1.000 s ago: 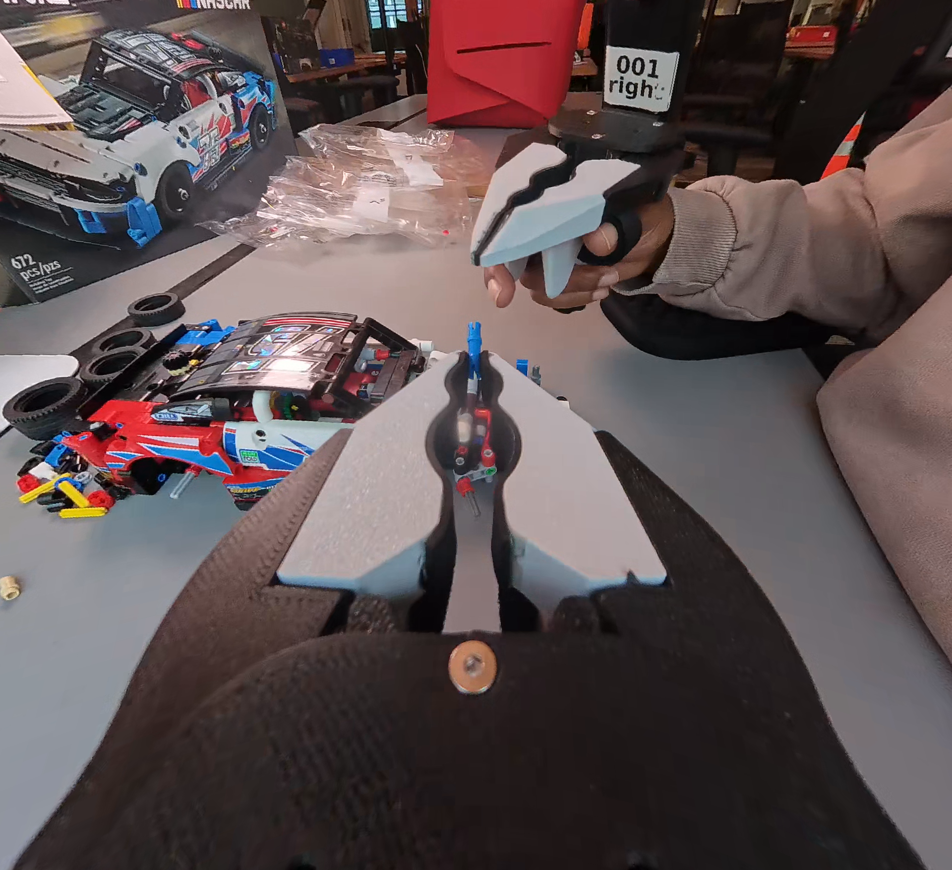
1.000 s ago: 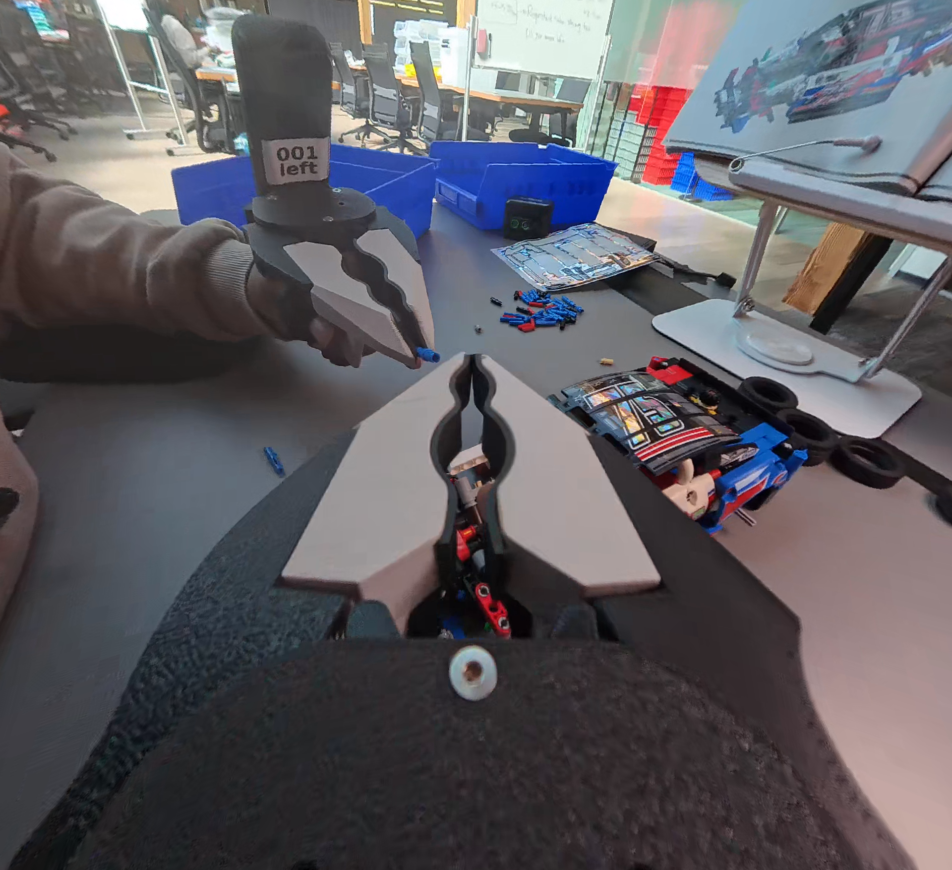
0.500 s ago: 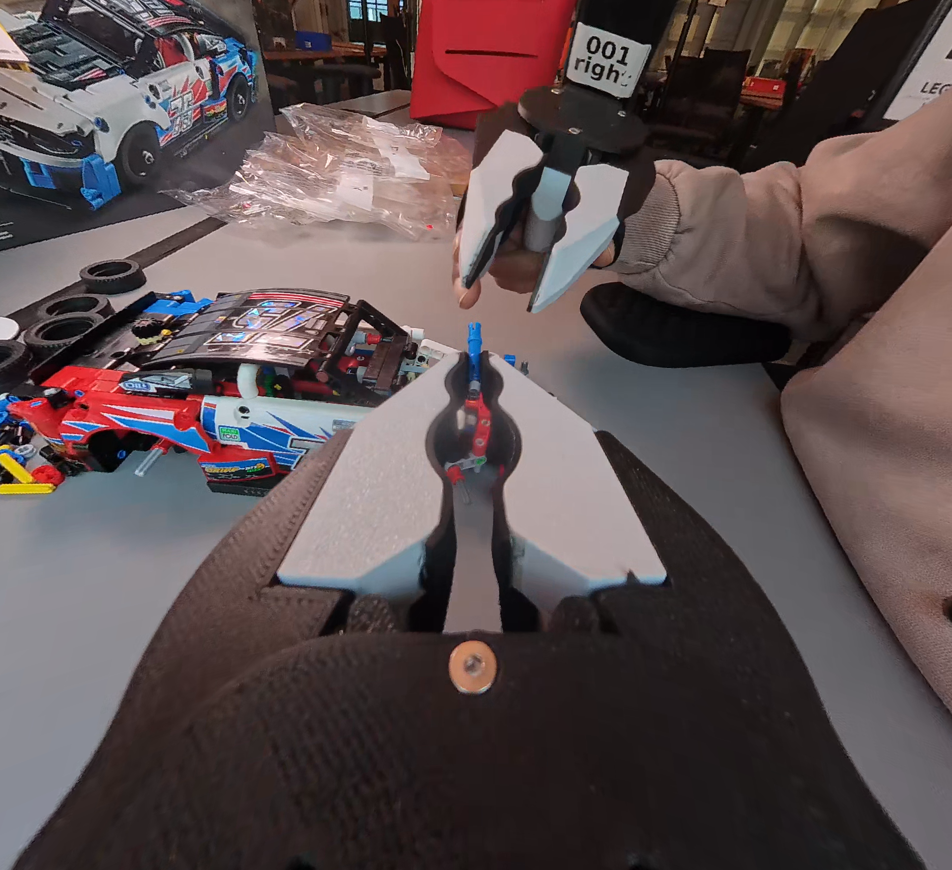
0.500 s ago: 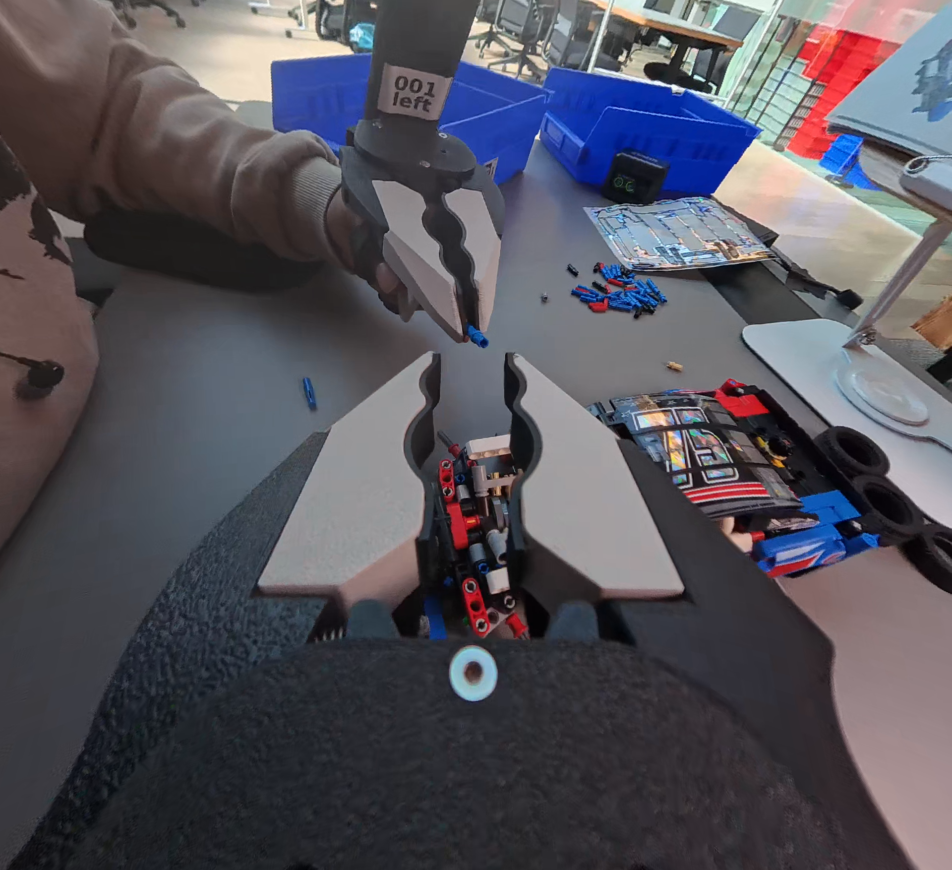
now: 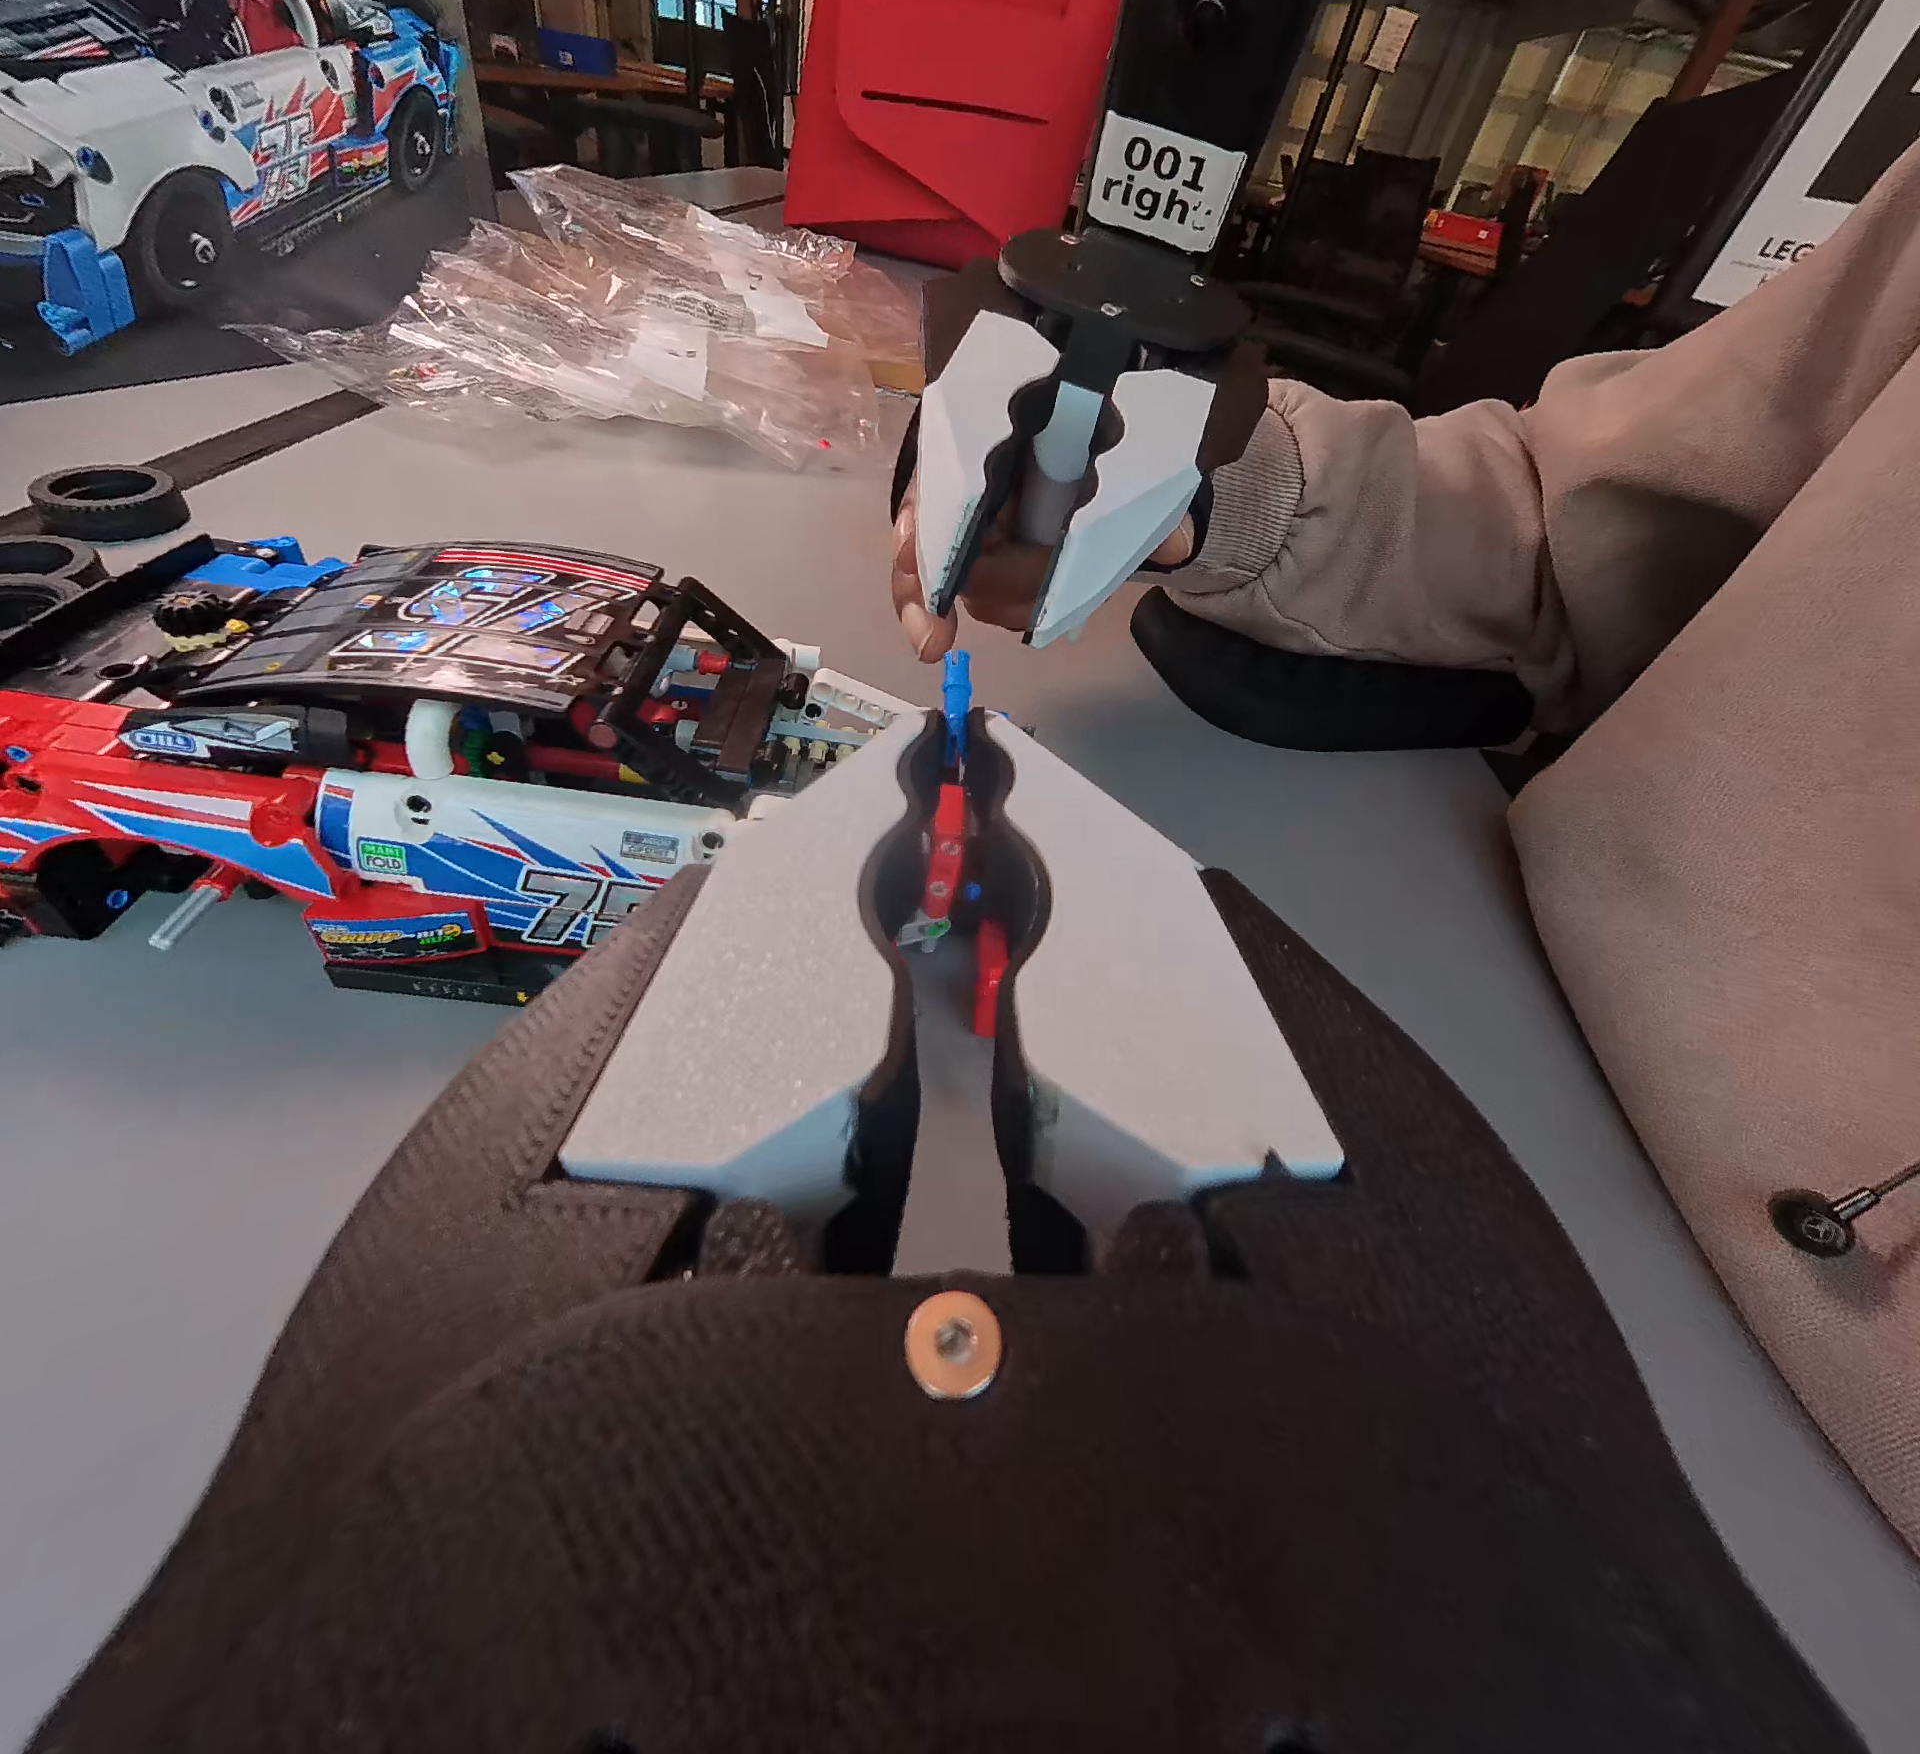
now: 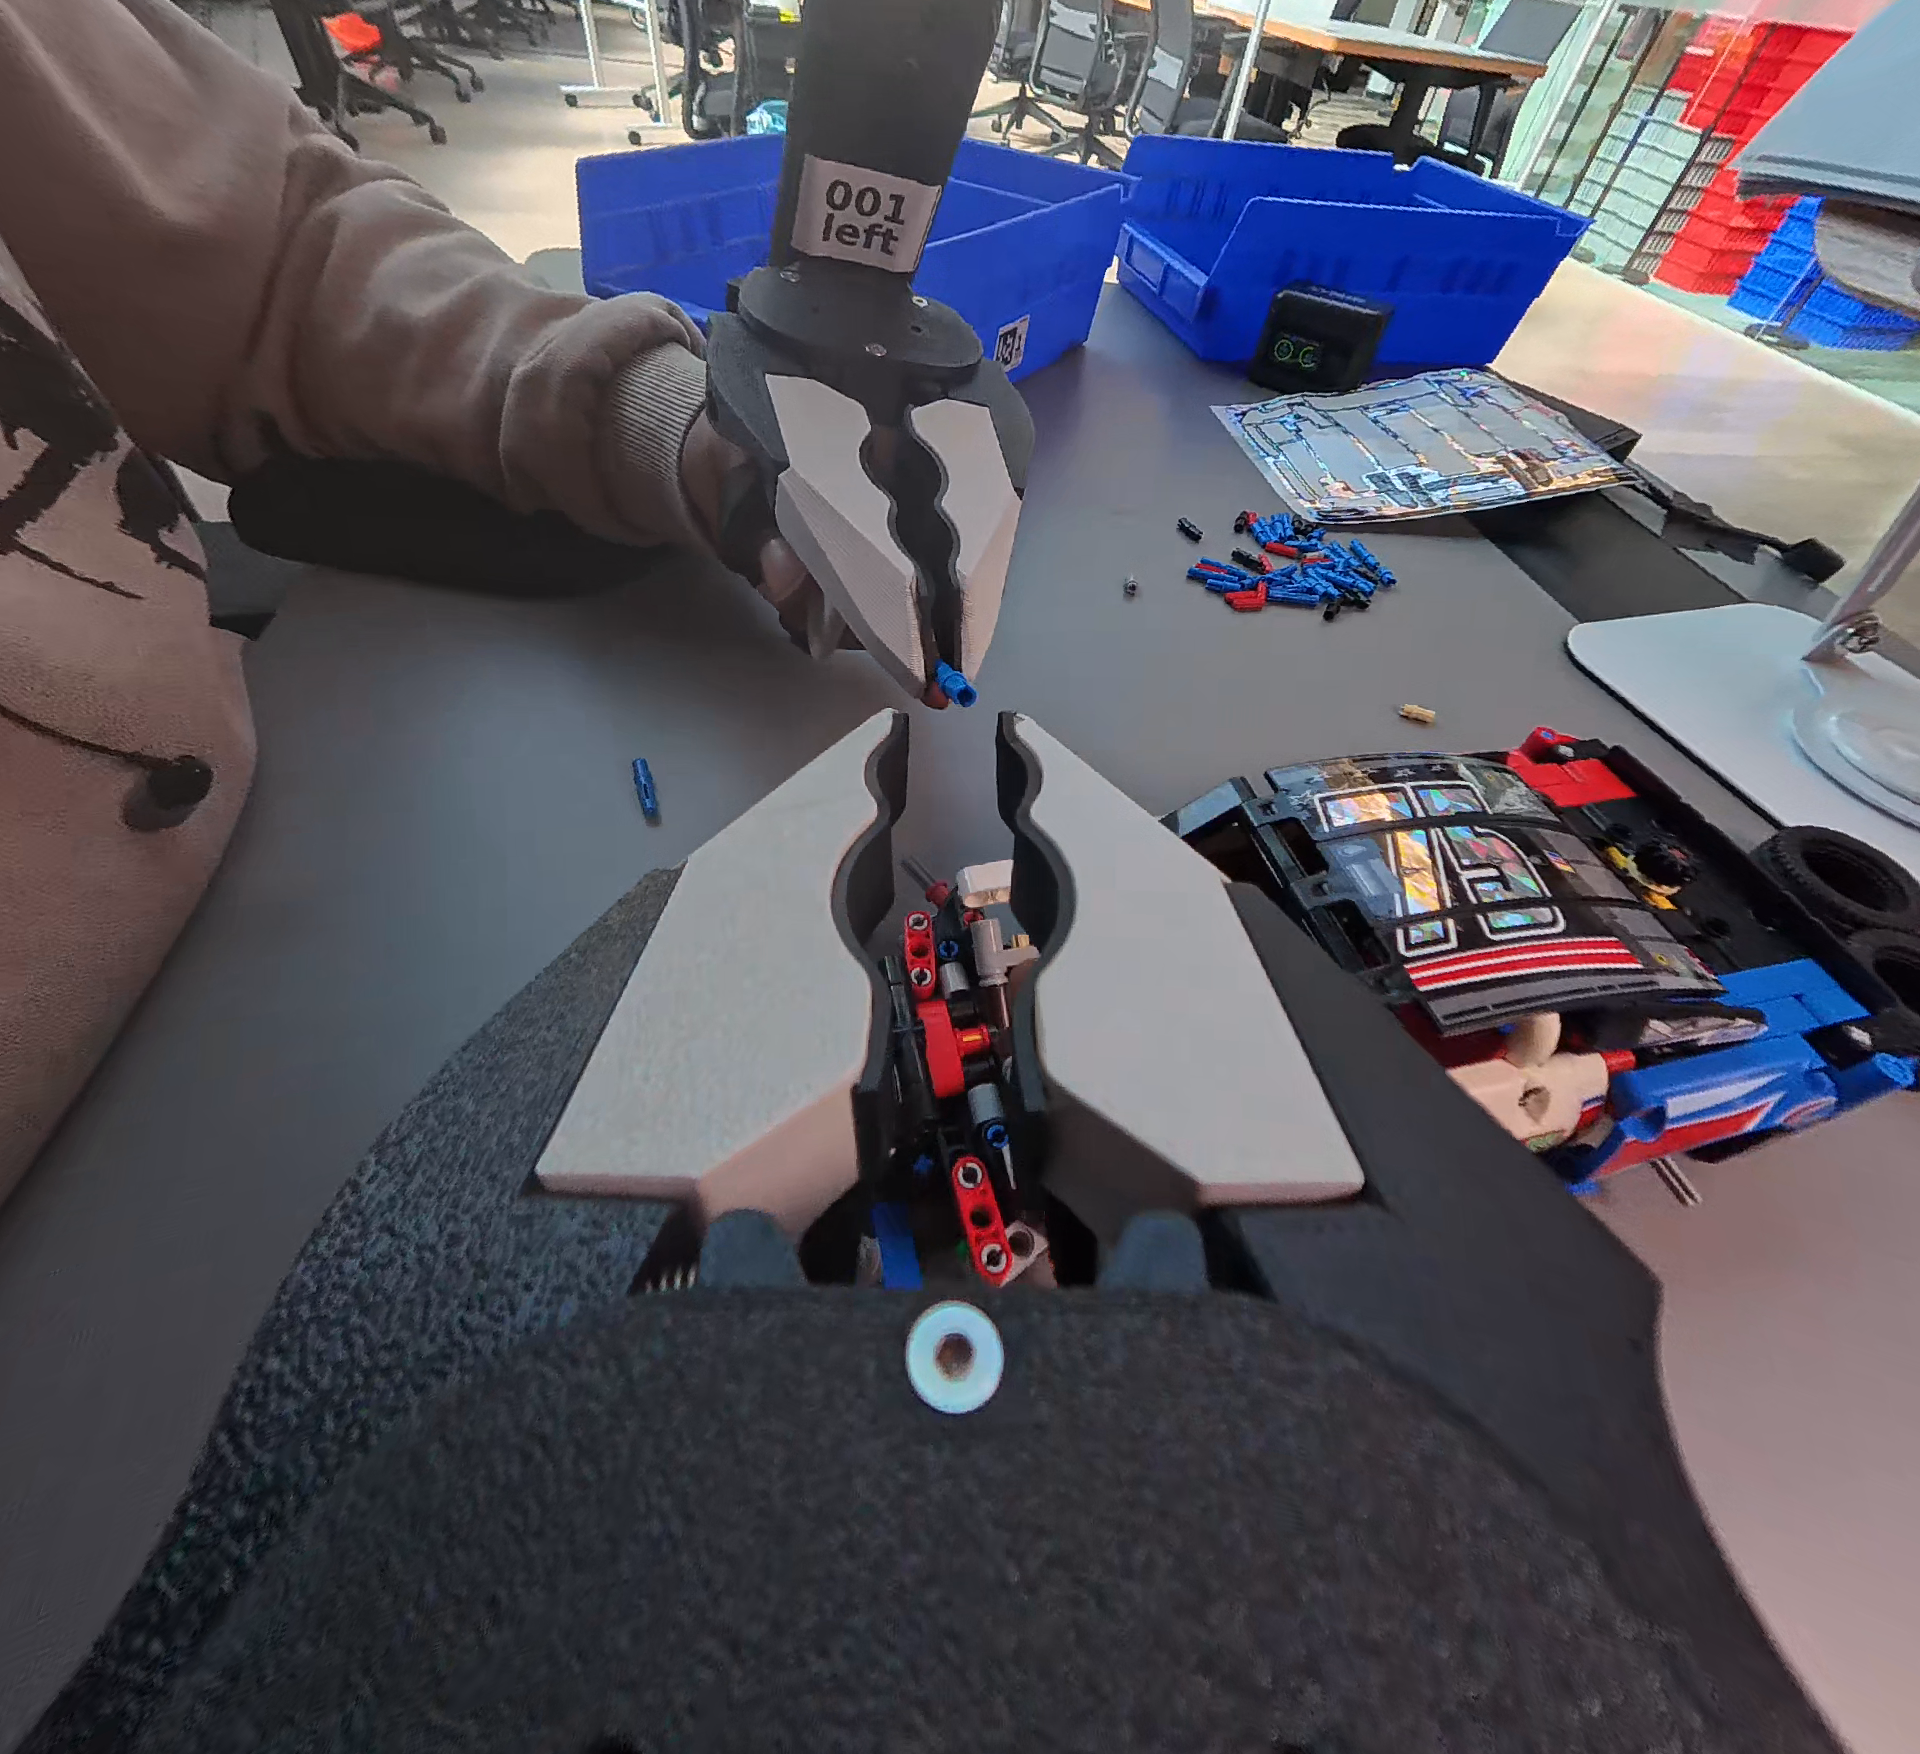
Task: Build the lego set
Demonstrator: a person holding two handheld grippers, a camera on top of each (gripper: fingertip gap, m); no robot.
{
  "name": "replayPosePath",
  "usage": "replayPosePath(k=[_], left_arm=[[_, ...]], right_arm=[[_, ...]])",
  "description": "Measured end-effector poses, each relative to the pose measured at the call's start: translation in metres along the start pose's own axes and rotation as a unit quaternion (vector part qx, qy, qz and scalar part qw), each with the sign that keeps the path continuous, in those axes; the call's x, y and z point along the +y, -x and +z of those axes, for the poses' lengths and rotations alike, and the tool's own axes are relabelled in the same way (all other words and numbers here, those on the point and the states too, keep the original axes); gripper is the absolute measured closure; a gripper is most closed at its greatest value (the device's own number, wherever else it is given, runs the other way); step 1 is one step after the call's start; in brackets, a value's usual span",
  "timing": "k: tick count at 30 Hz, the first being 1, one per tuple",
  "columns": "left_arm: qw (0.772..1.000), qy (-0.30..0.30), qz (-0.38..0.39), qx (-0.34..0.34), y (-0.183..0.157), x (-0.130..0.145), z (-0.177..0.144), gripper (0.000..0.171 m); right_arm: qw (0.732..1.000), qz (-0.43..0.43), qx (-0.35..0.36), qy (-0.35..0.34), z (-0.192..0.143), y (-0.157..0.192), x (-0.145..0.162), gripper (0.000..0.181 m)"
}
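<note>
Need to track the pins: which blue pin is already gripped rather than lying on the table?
The blue pin pinched at the left gripper tips. The lone pin and the pin pile lie on the table, ungripped.

The red, white and blue brick-built race car (image 5: pixel 343 769) ran off the left wrist view's left edge, its rear end hidden behind the grey-fingered left gripper (image 5: pixel 956 728) beside it.

Car model (image 6: pixel 1475 925) on table (image 6: pixel 436 873), pin pile (image 6: pixel 1294 561) behind, bins (image 6: pixel 1340 270) beyond
</note>
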State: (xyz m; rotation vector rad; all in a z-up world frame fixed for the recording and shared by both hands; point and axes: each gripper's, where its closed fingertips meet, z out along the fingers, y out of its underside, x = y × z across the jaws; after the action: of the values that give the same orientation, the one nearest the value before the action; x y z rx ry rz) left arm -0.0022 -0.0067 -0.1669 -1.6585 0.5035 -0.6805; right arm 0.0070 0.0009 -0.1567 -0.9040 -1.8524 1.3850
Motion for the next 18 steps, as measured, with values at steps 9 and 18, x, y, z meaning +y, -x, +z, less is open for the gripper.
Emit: replayPosePath(k=[9, 18], left_arm=[[1.0, 0.014, 0.017, 0.009, -0.008, 0.004, 0.005, 0.169], [0.999, 0.029, 0.033, 0.017, -0.014, 0.009, 0.008, 0.169]], right_arm=[[1.0, 0.005, -0.02, 0.009, 0.01, 0.01, 0.006, 0.169], [0.999, 0.006, -0.03, 0.015, 0.012, 0.014, 0.009, 0.177]])
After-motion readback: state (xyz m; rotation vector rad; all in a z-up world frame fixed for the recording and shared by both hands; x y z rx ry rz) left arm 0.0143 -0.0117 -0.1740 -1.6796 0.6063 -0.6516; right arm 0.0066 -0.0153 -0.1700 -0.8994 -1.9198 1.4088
